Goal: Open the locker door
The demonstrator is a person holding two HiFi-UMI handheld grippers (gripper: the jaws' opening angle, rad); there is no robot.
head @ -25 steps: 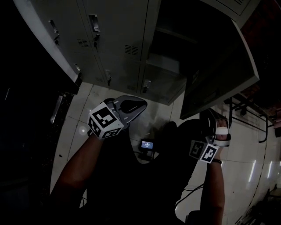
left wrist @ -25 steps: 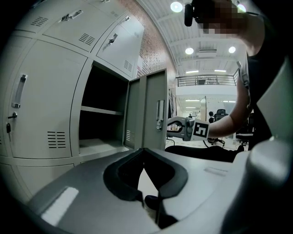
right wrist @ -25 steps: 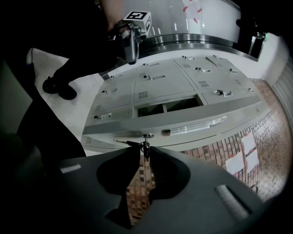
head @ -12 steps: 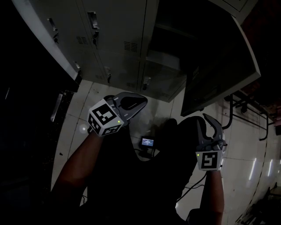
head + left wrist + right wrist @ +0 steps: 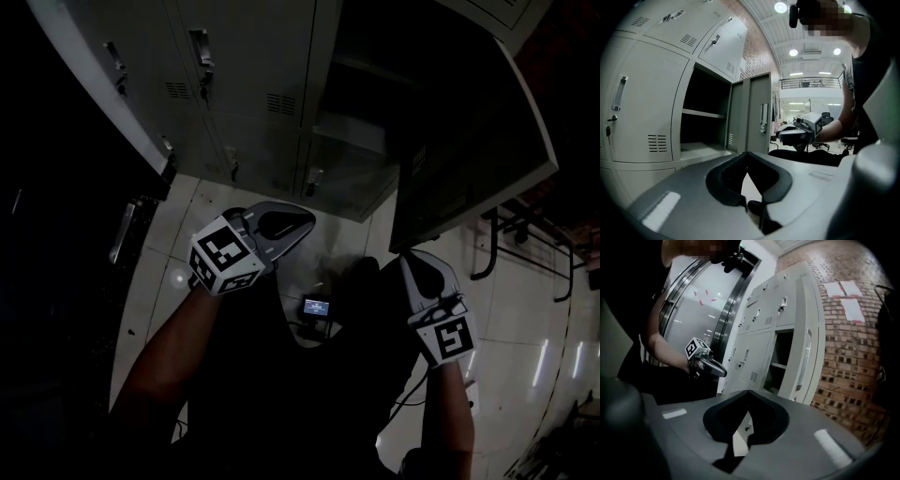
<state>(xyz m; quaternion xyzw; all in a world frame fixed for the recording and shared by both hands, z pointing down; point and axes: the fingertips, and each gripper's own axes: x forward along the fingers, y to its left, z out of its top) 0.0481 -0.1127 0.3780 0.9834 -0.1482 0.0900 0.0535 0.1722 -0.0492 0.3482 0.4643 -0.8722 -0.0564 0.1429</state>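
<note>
The grey locker door (image 5: 469, 141) stands swung wide open to the right, and the dark compartment (image 5: 361, 84) with its shelf is exposed. In the left gripper view the door (image 5: 757, 119) hangs edge-on beside the open compartment (image 5: 705, 117). My right gripper (image 5: 414, 261) hangs below the door's lower corner, apart from it, jaws shut on nothing. Held lower left over the floor, my left gripper (image 5: 302, 218) is shut and empty too. In each gripper view the jaw tips meet, left (image 5: 749, 154) and right (image 5: 749, 393).
Closed lockers with handles (image 5: 202, 52) fill the wall left of the open one. A small device with a lit screen (image 5: 316, 307) lies on the tiled floor between my arms. A black metal frame (image 5: 525, 234) stands at the right. A brick wall (image 5: 848, 357) flanks the lockers.
My right gripper has come away from the door's lower edge, dropped a little, opened wide and then closed. The left gripper has hardly moved. The door stays open.
</note>
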